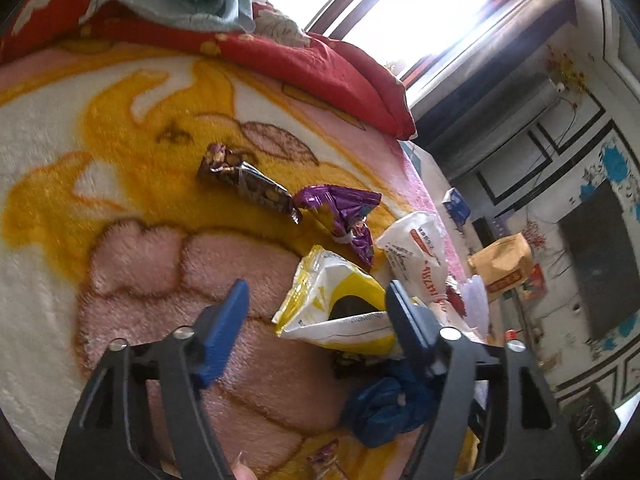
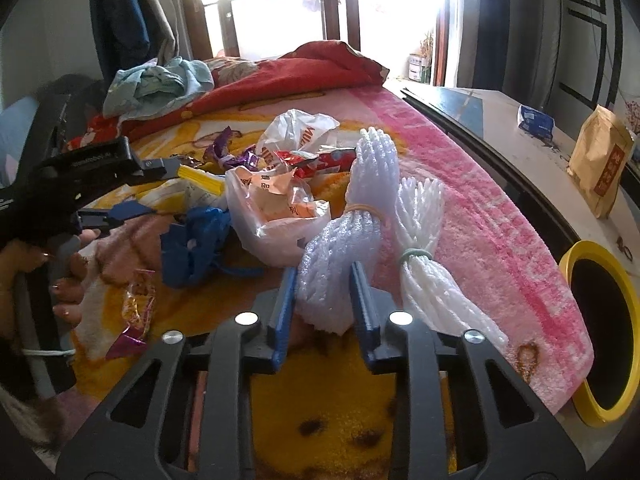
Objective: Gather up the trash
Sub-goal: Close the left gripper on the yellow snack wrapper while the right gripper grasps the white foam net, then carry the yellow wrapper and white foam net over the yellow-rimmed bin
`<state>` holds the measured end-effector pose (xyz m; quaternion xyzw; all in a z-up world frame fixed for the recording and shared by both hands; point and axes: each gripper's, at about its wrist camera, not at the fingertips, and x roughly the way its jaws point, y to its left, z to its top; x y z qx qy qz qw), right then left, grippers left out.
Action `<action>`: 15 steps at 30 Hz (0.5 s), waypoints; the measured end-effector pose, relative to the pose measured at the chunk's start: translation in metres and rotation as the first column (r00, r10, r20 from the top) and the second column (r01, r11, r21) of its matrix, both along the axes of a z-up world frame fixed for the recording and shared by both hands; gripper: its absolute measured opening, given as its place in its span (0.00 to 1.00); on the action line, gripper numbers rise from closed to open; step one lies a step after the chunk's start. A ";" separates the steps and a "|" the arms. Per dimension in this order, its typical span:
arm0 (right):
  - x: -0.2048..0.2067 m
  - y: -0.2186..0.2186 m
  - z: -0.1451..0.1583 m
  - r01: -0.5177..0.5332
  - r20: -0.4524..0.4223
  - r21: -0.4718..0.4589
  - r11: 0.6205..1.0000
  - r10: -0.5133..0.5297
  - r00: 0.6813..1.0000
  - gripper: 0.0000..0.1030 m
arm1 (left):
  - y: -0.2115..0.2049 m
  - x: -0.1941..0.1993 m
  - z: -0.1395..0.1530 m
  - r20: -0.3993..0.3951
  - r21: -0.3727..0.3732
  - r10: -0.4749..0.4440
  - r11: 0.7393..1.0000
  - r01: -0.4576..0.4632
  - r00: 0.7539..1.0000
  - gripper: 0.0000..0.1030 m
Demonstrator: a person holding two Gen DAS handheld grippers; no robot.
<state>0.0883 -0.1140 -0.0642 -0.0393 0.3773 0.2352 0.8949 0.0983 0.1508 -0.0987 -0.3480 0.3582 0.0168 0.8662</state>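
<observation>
— On the bed [image 2: 472, 208], near its right edge, what is the right gripper [image 2: 325, 304] doing?

— It tilts downward, jaws clenched on a white foam-net bundle [image 2: 348, 236], soft and ribbed, banded with a yellow elastic. A second bundle [image 2: 424, 264] lies just beside it, towards that edge.

— And the left gripper [image 1: 316, 320]?

— A hand [image 2: 68, 276] holds it angled down over the fleecy blanket [image 1: 120, 168]. Its blue jaws stand apart, released; a crinkled yellow-and-white wrapper [image 1: 332, 300] lies between them, against one pad.

— Other trash?

— A purple foil wrapper [image 1: 348, 212], a dark snack wrapper [image 1: 248, 184], a printed white plastic bag [image 2: 276, 216] and a crumpled blue bag [image 2: 196, 240], clustered mid-bed. A yellow-rimmed bin [image 2: 600, 328] sits off the right edge.
</observation>
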 end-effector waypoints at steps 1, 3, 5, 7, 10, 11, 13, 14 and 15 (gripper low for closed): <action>-0.001 0.000 0.001 0.000 0.004 0.002 1.000 0.000 1.000 0.18 | -0.001 0.000 0.000 0.000 -0.003 -0.002 1.000 0.002 1.000 0.53; -0.001 0.000 0.002 0.000 0.007 0.004 1.000 0.000 1.000 0.16 | -0.002 0.000 0.000 -0.003 -0.009 -0.011 1.000 0.011 1.000 0.40; -0.002 0.000 0.002 -0.001 0.010 0.006 1.000 0.001 1.000 0.14 | -0.003 -0.001 0.002 -0.003 -0.007 -0.014 1.000 0.014 1.000 0.32; -0.003 -0.001 0.004 -0.003 0.015 0.009 1.000 0.003 1.000 0.13 | -0.002 -0.001 0.004 0.004 -0.010 -0.017 1.000 0.017 1.000 0.21; -0.005 -0.002 0.006 -0.002 0.020 0.013 1.000 0.002 1.000 0.12 | -0.002 -0.002 0.010 0.024 0.008 -0.020 1.000 0.019 1.000 0.12; -0.005 -0.001 0.007 -0.002 0.020 0.015 1.000 0.002 1.000 0.11 | -0.001 -0.003 0.014 0.038 0.014 -0.021 1.000 0.021 0.999 0.11; -0.006 -0.002 0.009 -0.002 0.025 0.020 1.000 0.002 1.000 0.11 | -0.002 -0.005 0.020 0.061 0.024 -0.022 1.000 0.020 0.998 0.09; -0.006 -0.003 0.010 -0.002 0.028 0.023 1.000 0.002 1.000 0.11 | -0.001 -0.005 0.023 0.073 0.026 -0.022 0.999 0.020 0.997 0.08; -0.006 -0.003 0.011 -0.004 0.030 0.027 1.000 0.003 1.000 0.11 | -0.001 -0.006 0.027 0.085 0.029 -0.023 0.999 0.021 0.996 0.07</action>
